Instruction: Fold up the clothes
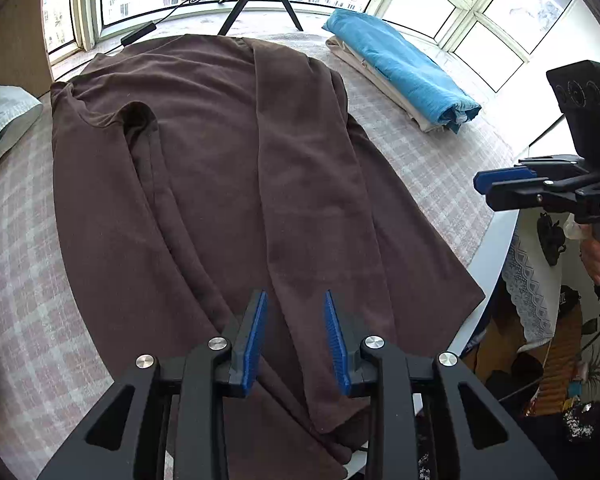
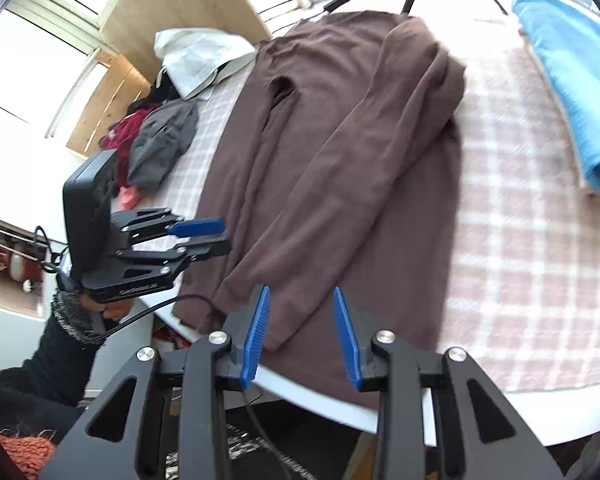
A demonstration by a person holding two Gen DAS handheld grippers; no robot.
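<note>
Fingers on both the left gripper (image 1: pixel 296 344) and right gripper (image 2: pixel 302 336) gape wide, empty, over the bed's near edge, where the brown long-sleeved top (image 1: pixel 204 184) lies flat, one sleeve (image 2: pixel 340 168) crossed inward, probably mid-fold.

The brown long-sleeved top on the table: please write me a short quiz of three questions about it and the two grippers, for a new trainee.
1. True or false: the left gripper is shut on the brown long-sleeved top.
2. Which garment lies folded to the right of the brown top in the left wrist view? A) a red one B) a blue one C) a yellow one
3. Fill in: one sleeve is folded across the ____ of the top.

Key
1. False. Its jaws stand apart and hold nothing, like those of the right gripper.
2. B, the blue folded garment.
3. Body.
</note>
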